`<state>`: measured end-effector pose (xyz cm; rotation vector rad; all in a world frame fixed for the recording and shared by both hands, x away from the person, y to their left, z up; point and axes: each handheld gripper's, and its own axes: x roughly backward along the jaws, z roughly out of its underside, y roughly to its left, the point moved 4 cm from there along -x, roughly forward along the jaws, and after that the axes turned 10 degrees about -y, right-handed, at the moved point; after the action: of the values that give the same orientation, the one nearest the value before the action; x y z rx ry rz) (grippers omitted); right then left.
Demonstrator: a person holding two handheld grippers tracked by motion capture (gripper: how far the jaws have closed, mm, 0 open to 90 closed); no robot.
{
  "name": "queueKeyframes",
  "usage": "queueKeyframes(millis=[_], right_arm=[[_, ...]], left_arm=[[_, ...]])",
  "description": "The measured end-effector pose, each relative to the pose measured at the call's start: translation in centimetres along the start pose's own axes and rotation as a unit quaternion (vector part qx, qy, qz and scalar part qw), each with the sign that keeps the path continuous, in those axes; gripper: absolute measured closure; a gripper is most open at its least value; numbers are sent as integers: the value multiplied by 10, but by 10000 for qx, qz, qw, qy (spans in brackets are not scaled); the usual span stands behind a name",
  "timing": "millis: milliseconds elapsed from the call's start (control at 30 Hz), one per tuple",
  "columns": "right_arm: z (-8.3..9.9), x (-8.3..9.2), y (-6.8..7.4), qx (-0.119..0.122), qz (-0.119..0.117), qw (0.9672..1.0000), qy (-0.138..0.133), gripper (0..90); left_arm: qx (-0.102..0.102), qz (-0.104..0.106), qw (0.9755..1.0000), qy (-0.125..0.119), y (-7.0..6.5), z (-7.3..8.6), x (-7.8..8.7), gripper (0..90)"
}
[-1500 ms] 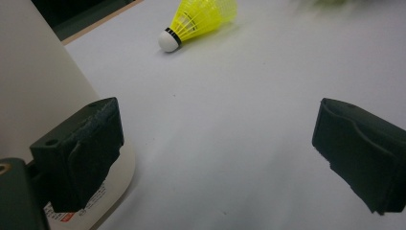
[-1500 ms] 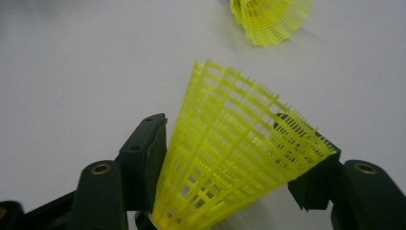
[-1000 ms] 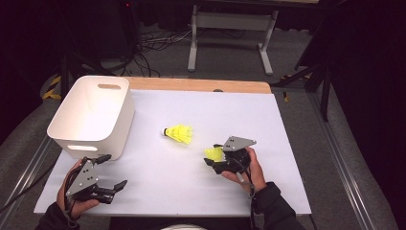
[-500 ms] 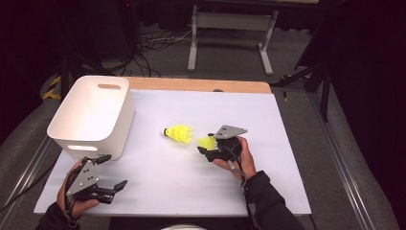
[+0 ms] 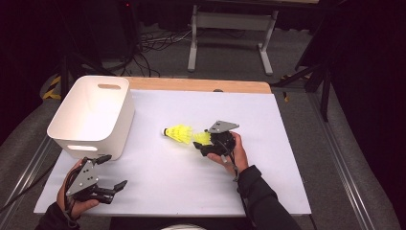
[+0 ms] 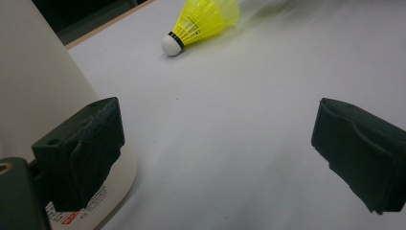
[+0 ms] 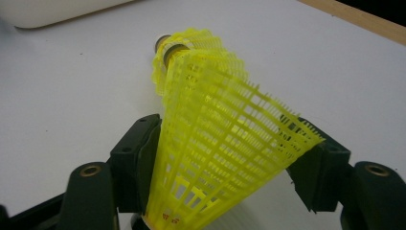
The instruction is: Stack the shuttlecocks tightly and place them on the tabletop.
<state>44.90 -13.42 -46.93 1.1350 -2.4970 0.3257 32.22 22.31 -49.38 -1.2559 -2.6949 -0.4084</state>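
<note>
At the near left of the white table (image 5: 287,158), the left gripper (image 5: 111,171) is held low over the surface, its jaws spread wide apart with nothing between them. Just beyond it, at the far left, a white bin (image 5: 91,117) is seen standing upright, its wall close beside one black jaw in the left gripper view. Toward the middle of the table, a yellow shuttlecock (image 5: 177,133) is seen lying on its side, its white cork tip pointed left toward the bin. In the left gripper view it (image 6: 203,21) is found far ahead of the jaws, well apart from them. Immediately to its right, a second yellow shuttlecock (image 5: 202,138) is held in the right gripper (image 5: 205,146), just beside the lying one. In the right gripper view its mesh skirt (image 7: 225,143) is seen between the two jaws, which have just been opening; the skirt edges are met by both jaws. Whether the two shuttlecocks touch cannot be told.
</note>
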Motion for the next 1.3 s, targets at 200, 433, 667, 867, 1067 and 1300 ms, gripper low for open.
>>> queueKeyframes(millis=[200,433,667,867,1067,1300], right_arm=[[6,-4,-3,-130,-1,9998,148,330],[9,-1,-6,-309,-40,9993,216,319],[15,1,-1,-339,-94,9988,345,313],[19,3,3,-300,-160,9981,508,292],[22,1,2,-269,-132,9976,622,282],[22,1,0,-164,-75,9975,678,260]], left_arm=[[-5,43,10000,39,0,1,-2,49],[-17,66,10000,57,-1,1,-2,50],[-20,79,9999,78,-1,1,-2,50],[-44,86,9999,75,-1,1,-2,50],[-30,74,9999,78,-1,1,-3,45],[-21,88,9999,80,-1,1,-2,45]])
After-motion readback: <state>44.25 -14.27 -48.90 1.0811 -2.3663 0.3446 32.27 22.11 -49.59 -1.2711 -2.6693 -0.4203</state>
